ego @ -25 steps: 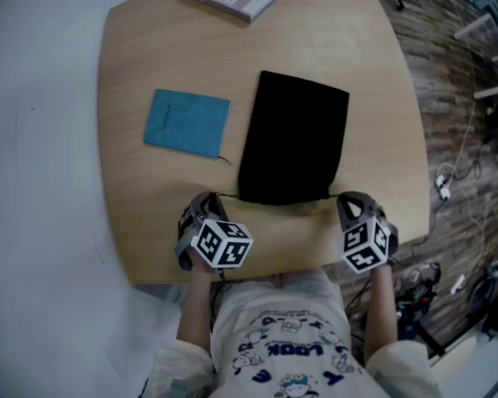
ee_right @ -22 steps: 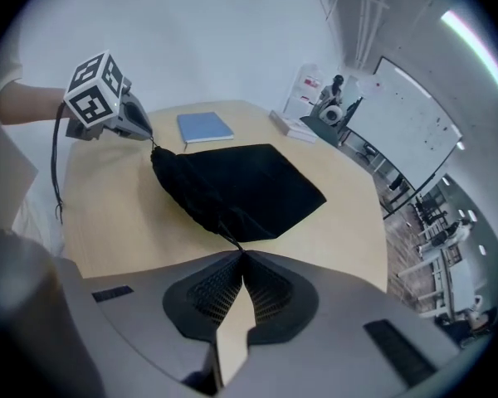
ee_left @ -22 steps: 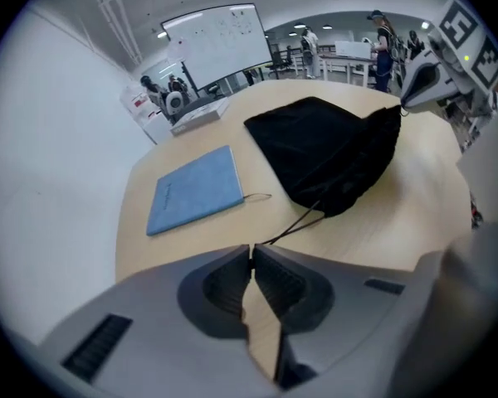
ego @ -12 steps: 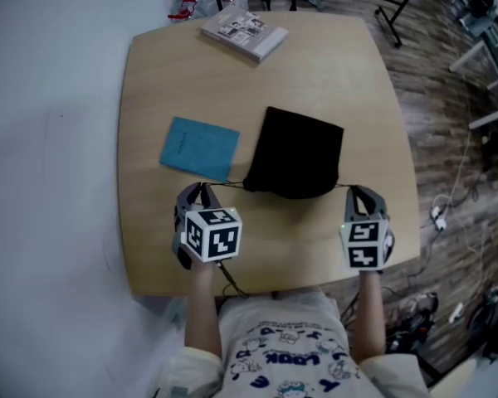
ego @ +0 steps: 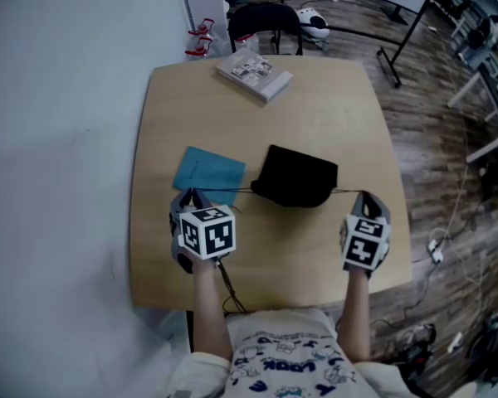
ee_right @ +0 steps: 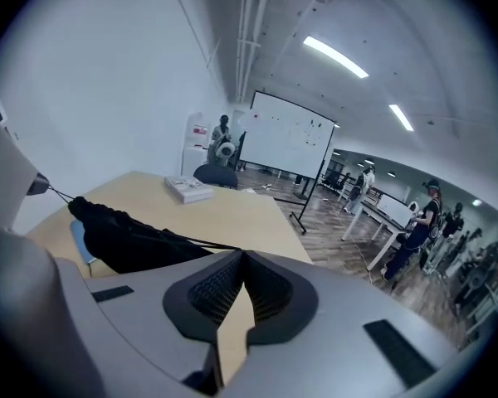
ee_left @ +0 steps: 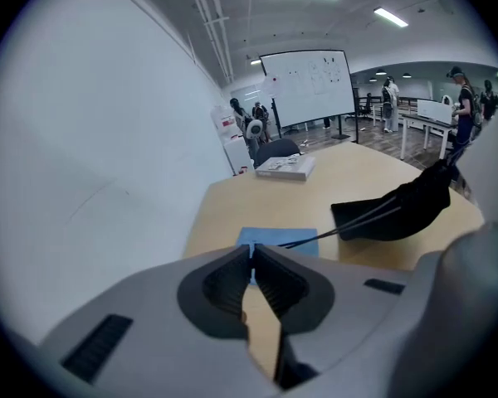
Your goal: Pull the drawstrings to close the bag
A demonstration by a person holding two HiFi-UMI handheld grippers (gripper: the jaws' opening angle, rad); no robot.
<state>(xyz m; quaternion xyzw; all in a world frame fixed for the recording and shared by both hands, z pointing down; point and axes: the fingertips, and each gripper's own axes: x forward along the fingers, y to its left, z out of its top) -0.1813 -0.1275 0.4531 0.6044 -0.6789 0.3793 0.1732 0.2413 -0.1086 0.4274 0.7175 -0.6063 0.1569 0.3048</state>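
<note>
1. Head view: we hold the left gripper (ego: 192,194) and right gripper (ego: 365,196) out to either side of the black bag (ego: 297,182), which sits between them over the table (ego: 315,98), just beside a blue notebook (ego: 207,171). The left cord (ego: 228,191) and right cord (ego: 346,192) run taut, so that opposed pulls gather the mouth.
2. Left gripper view: our jaws are pinched narrow on the left cord, which stretches straight to the bag.
3. Right gripper view: our jaws are clamped on the right cord likewise. We judge the mouth nearly cinched.
</note>
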